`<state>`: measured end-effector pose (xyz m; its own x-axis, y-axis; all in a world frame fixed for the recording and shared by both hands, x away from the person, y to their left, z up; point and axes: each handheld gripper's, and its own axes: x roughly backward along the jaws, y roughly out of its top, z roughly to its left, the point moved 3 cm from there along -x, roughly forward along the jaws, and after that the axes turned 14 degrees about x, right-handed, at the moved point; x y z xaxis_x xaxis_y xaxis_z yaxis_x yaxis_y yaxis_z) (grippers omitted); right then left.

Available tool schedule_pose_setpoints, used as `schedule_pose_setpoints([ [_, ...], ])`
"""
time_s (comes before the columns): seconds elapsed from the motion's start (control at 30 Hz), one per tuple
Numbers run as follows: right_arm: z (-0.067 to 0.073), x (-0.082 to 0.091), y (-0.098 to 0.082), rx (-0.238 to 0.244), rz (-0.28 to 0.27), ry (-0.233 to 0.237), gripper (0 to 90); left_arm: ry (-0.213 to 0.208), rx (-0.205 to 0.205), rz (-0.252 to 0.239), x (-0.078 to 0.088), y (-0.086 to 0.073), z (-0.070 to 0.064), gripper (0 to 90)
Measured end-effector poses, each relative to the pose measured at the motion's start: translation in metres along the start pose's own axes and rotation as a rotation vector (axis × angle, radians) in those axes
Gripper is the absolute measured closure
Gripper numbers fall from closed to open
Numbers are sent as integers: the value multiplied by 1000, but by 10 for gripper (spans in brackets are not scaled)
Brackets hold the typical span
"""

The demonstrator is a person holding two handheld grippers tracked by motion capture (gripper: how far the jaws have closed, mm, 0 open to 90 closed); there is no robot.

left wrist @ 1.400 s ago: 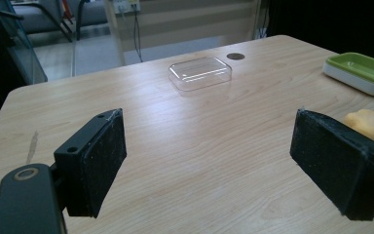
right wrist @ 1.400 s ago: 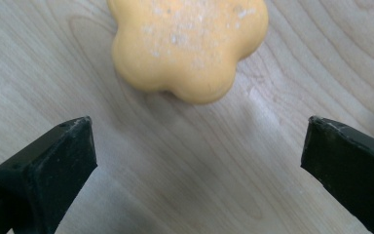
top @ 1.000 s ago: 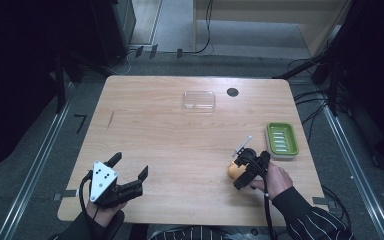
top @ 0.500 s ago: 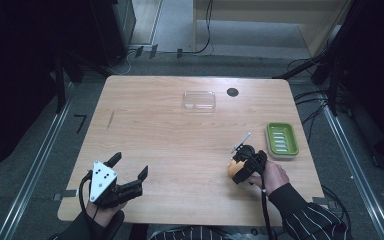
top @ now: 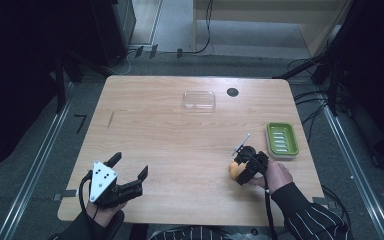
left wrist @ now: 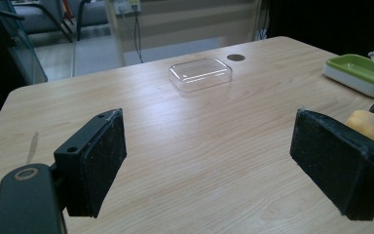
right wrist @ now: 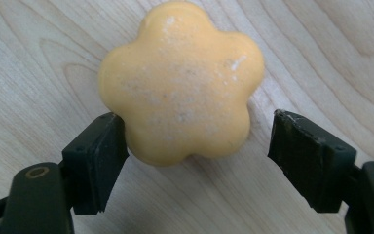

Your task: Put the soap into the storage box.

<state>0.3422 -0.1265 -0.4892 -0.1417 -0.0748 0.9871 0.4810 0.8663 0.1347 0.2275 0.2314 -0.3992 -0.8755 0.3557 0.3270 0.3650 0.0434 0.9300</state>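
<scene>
An orange flower-shaped soap (right wrist: pixel 180 83) lies on the wooden table (top: pixel 180 145) near the front right (top: pixel 235 170). My right gripper (right wrist: pixel 197 146) points down over it with the soap between its jaws, which have just been closing. In the right gripper view the left pad (right wrist: pixel 100 156) touches the soap's edge, while the right pad (right wrist: pixel 307 156) stands a small gap away. My left gripper (top: pixel 130 165) hovers open at the front left with nothing between its pads (left wrist: pixel 97 161). The left gripper view shows the soap (left wrist: pixel 370 124) at its right edge.
A green soap dish (top: pixel 281 140) sits just beyond the right hand near the table's right edge. A clear plastic box (top: pixel 199 100) lies at the back middle, beside a black round hole (top: pixel 232 92). A thin rod (top: pixel 241 143) juts up from the right gripper.
The right gripper's jaws have drawn in around the orange soap. Both hands stay where they were, and the soap has not shifted.
</scene>
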Motion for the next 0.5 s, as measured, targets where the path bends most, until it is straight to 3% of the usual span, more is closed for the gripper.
schedule_pose_setpoints([
  [0.17,1,-3,4,28,13,-3,225,-1,1,-1,0,0,0,137],
  [0.5,5,-2,6,88,5,3,379,1,0,0,0,0,0,137],
])
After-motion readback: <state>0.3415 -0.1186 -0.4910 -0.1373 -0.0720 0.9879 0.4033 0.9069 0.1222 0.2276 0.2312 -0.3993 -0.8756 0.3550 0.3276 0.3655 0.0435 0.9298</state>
